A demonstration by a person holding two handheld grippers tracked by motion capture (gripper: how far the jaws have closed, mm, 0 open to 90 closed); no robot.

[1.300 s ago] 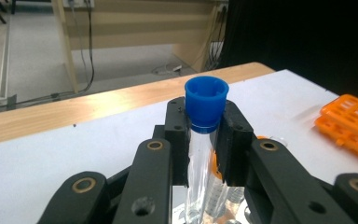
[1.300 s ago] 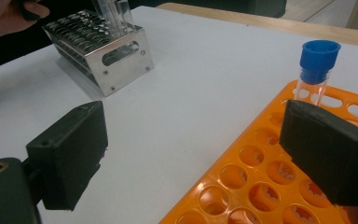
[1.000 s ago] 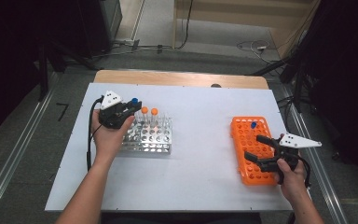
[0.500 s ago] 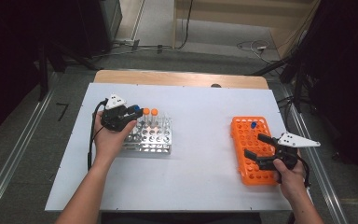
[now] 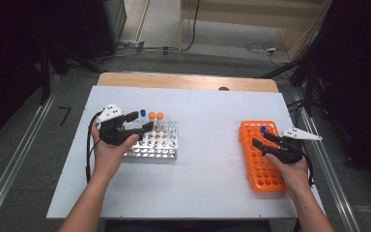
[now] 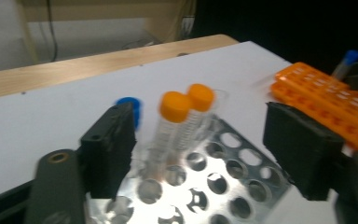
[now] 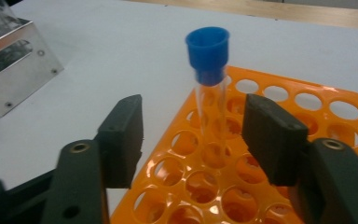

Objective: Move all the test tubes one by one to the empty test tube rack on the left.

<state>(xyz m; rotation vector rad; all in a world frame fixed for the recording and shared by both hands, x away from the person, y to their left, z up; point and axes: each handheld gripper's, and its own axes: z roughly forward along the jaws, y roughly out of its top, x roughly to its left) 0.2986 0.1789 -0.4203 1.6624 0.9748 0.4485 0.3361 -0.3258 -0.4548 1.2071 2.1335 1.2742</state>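
A metal rack (image 5: 155, 144) stands at the left of the white table and holds two orange-capped tubes (image 5: 155, 117) and a blue-capped tube (image 5: 143, 113). My left gripper (image 5: 142, 122) is open at the rack's left end. In the left gripper view the orange-capped tubes (image 6: 175, 108) stand between its spread jaws, and the blue-capped tube (image 6: 129, 105) is behind the left jaw. An orange rack (image 5: 263, 159) lies at the right. My right gripper (image 5: 262, 138) is open over it. One blue-capped tube (image 7: 208, 60) stands upright in the orange rack (image 7: 307, 105), between the jaws and untouched.
The white table (image 5: 207, 111) has a wooden strip (image 5: 183, 81) along its far edge. Cables run on the floor behind. The metal rack (image 7: 9, 49) sits far left in the right gripper view. The orange rack (image 6: 321, 93) lies at the right in the left gripper view.
My left gripper has drawn back slightly toward the person, still at the metal rack. My right gripper has edged forward toward the blue-capped tube. No tube has moved.
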